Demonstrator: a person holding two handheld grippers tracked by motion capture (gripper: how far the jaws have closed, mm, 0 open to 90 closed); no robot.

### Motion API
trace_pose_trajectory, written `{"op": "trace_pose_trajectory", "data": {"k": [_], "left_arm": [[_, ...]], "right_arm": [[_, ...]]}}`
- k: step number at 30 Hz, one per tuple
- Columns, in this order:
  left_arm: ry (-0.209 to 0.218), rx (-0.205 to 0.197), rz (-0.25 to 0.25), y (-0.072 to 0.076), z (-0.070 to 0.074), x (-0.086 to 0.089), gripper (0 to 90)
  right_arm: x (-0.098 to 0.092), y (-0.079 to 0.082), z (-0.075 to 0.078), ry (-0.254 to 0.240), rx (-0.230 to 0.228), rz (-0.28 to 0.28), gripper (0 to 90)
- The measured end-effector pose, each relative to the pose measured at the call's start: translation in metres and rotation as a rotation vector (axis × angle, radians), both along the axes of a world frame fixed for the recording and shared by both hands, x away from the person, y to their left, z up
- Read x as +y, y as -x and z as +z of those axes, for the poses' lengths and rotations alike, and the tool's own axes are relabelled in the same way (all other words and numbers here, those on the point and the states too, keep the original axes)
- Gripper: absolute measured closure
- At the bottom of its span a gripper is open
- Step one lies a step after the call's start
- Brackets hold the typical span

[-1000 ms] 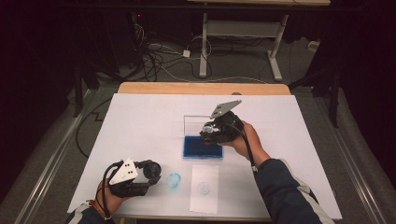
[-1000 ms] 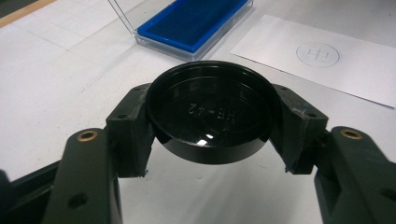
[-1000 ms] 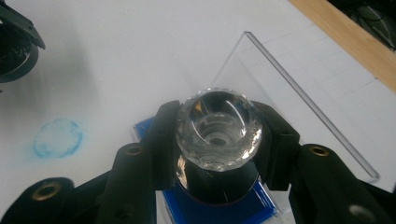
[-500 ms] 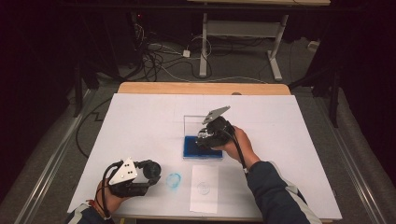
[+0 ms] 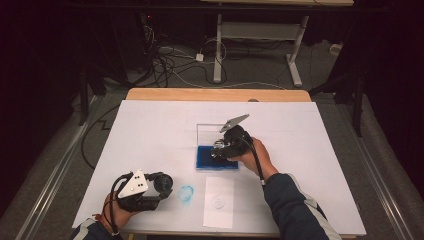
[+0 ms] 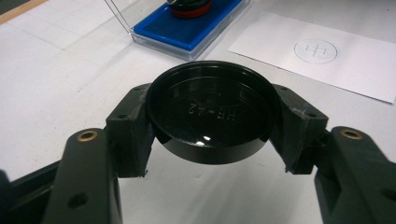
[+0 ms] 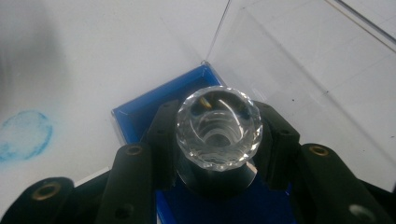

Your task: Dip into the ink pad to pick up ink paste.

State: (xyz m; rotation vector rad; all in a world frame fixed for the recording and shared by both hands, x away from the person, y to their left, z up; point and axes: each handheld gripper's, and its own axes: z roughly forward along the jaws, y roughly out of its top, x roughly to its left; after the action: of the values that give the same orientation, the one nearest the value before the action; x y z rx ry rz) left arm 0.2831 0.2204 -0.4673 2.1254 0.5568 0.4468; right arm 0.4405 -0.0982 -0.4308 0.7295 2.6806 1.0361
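Observation:
My right gripper (image 5: 222, 149) is shut on a stamp with a faceted clear crystal knob (image 7: 218, 128) and a dark body. It holds the stamp over the blue ink pad (image 5: 206, 161), whose clear lid (image 5: 207, 132) stands open behind it. In the left gripper view the stamp's red-rimmed base (image 6: 189, 7) rests on the ink pad (image 6: 187, 32). My left gripper (image 5: 162, 182) sits near the table's front left. It is shut on a round black cap (image 6: 212, 116) with raised lettering inside.
A white paper sheet (image 5: 219, 202) with a faint round stamp print (image 6: 316, 50) lies at the front edge. A blue ink smudge (image 5: 185, 193) marks the white table cover (image 5: 150, 130) between the cap and the sheet. Cables and desk legs lie on the floor beyond.
My right gripper has come down and slightly left with the stamp, onto the blue ink pad. The left gripper and its cap have stayed where they were.

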Motion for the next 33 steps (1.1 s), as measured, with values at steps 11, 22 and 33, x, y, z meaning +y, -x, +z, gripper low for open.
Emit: {"op": "trace_pose_trajectory", "data": {"k": [11, 22, 33], "left_arm": [[0.001, 0.001, -0.002, 0.0, 0.0, -0.001, 36.5], [-0.006, 0.005, -0.008, -0.001, 0.0, -0.002, 36.5], [-0.009, 0.007, -0.01, 0.0, 0.0, -0.002, 36.5]], "right_arm": [[-0.002, 0.002, 0.0, -0.006, 0.002, -0.006, 57.1], [-0.002, 0.01, -0.001, -0.03, 0.03, 0.002, 57.1], [-0.003, 0.011, -0.006, -0.059, 0.033, -0.012, 57.3]]}}
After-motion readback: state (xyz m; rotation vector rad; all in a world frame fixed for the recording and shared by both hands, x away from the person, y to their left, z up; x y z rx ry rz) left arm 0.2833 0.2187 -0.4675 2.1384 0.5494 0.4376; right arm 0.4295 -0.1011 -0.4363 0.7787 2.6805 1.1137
